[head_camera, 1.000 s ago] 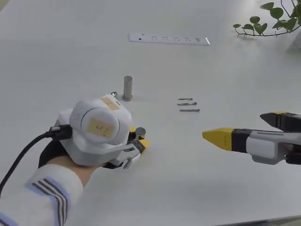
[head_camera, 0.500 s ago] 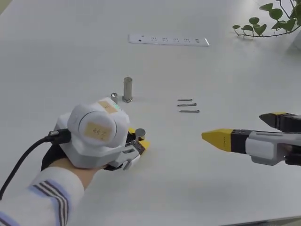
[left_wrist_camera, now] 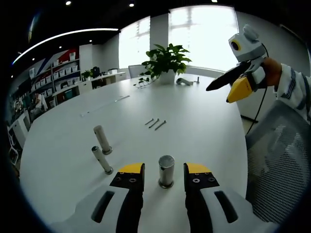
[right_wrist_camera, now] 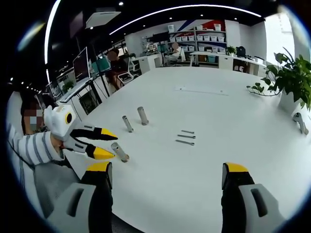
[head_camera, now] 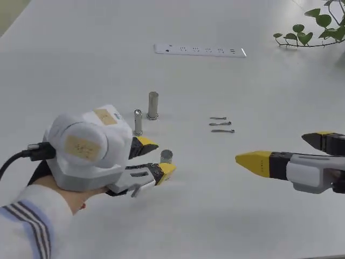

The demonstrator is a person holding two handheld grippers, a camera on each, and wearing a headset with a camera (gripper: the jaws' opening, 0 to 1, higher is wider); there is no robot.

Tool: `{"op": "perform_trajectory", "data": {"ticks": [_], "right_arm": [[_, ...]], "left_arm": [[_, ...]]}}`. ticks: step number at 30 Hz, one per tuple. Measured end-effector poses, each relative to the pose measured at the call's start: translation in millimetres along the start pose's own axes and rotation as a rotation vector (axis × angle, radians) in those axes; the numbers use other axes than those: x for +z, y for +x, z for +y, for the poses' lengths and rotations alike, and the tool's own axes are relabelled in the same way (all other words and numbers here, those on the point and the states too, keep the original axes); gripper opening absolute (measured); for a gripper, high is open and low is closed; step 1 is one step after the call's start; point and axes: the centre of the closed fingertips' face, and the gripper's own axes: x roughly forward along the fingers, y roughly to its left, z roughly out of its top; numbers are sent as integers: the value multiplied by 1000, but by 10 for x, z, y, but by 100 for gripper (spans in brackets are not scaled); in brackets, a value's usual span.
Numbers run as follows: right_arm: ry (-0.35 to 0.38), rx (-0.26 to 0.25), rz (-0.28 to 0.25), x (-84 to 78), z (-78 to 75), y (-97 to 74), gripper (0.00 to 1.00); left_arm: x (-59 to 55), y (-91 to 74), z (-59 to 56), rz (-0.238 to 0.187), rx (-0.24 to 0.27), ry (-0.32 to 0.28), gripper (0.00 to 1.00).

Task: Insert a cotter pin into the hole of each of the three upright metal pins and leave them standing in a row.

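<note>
The left gripper [left_wrist_camera: 164,168] is open, its jaws on either side of the nearest metal pin [head_camera: 166,156], which stands upright on the white table [head_camera: 226,216] with a gap on each side. A thin pin [head_camera: 138,122] and a thick pin [head_camera: 153,105] stand behind it. Three cotter pins [head_camera: 220,124] lie loose to the right. The right gripper [right_wrist_camera: 166,169] hangs wide open and empty, apart from them.

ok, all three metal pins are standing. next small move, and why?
Probably reach the right gripper toward the nearest cotter pin. Its jaws are open and empty, all three lie loose on the table, and the left gripper, open, brackets the near metal pin.
</note>
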Motion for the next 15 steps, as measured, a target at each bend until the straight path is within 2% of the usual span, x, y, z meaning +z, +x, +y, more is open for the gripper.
{"op": "perform_trajectory", "data": {"ticks": [3,5,9,12,15], "right_arm": [[-5,5,0,10,19,11,92],[-7,8,-1,11,28,18,92],[-5,12,-5,13,46,26,92],[-3,10,-6,9,46,28,92],[0,11,-8,1,49,26,92]], "left_arm": [[10,-141,-2,-23,-25,-48,44],[23,-212,11,-44,-24,-52,55],[21,-370,39,-72,-23,-101,75],[-32,-467,46,-59,-24,-141,85],[-117,-549,51,-34,-17,-145,95]]}}
